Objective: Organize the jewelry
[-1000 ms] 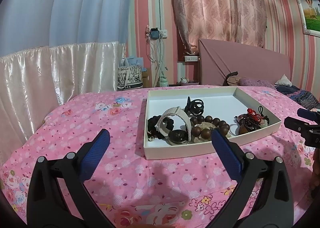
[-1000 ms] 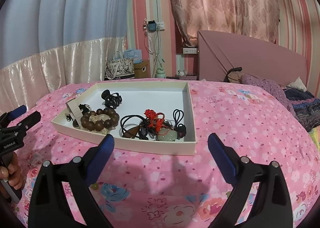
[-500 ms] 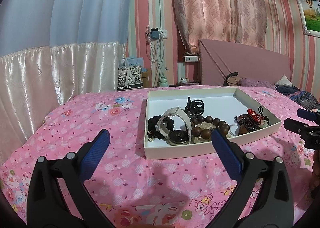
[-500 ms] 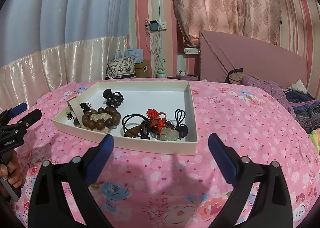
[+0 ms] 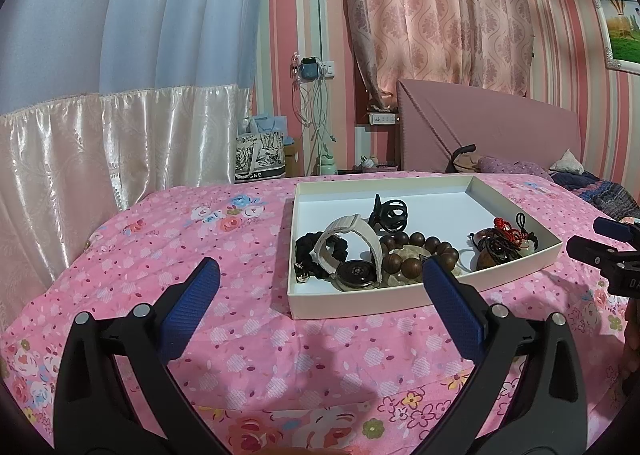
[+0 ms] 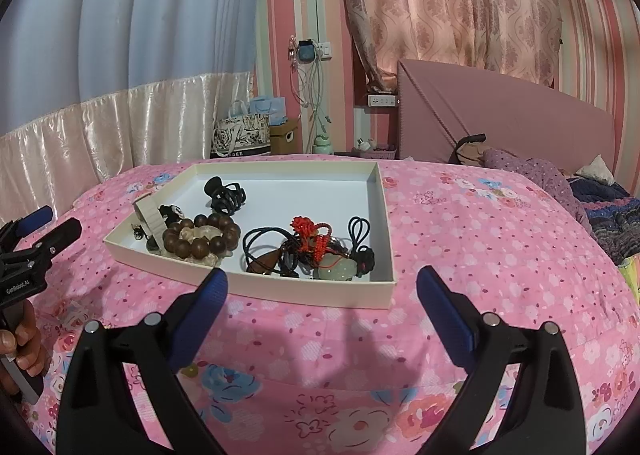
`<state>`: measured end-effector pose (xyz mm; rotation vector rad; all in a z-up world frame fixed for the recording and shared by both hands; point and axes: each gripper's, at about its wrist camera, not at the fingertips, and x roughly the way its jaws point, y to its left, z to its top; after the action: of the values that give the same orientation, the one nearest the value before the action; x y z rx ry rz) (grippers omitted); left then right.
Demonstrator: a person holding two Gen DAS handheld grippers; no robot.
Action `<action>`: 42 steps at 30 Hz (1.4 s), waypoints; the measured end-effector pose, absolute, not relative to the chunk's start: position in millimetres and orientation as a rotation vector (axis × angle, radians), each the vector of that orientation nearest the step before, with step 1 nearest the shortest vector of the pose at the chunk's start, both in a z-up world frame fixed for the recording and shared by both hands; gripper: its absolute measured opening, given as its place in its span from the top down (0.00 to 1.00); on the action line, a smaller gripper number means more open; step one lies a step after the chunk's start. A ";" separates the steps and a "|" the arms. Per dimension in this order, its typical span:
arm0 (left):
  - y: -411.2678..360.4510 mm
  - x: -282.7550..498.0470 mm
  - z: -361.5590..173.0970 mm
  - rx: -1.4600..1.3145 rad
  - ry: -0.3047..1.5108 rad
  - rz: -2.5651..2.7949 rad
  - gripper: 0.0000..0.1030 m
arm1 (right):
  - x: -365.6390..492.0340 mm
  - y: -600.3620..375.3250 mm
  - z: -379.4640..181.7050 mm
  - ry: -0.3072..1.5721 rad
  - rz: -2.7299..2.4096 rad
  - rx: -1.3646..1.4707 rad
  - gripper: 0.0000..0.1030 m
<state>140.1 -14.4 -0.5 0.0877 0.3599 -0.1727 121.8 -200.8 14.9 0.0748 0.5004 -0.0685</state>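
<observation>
A shallow white box (image 5: 416, 297) (image 6: 256, 289) lies on the pink flowered bedspread. It holds a brown wooden bead bracelet (image 5: 416, 255) (image 6: 200, 235), a watch with a cream strap (image 5: 352, 251), a black hair claw (image 5: 390, 213) (image 6: 224, 195), a black scrunchie (image 5: 316, 251), black cords with a red knot (image 6: 308, 235) and a pale green pendant (image 6: 340, 267). My left gripper (image 5: 320, 275) is open and empty, just short of the box's near left edge. My right gripper (image 6: 320, 283) is open and empty at the box's near edge; it also shows in the left wrist view (image 5: 600, 243).
The bed's pink headboard (image 5: 488, 127) stands behind the box, with pillows and a dark blanket (image 6: 616, 215) at the right. Bags and a carton (image 6: 256, 131) stand on the floor beyond the bed. Curtains hang at the back.
Both grippers have stayed open. The right gripper's view has drifted slightly closer to the box. The left view is almost unchanged.
</observation>
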 end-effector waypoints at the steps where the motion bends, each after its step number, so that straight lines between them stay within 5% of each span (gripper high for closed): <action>1: -14.5 140.2 -0.5 0.088 0.360 -0.172 0.03 | 121.9 -200.9 14.8 0.501 -0.068 0.073 0.07; 42: -7.0 140.3 -0.1 0.064 0.368 -0.144 0.03 | 120.4 -204.3 14.9 0.506 -0.079 0.055 0.07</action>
<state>140.3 -7.0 -0.1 0.0637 0.3680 -0.1437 120.4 -204.3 14.9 0.0550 0.5065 -0.0787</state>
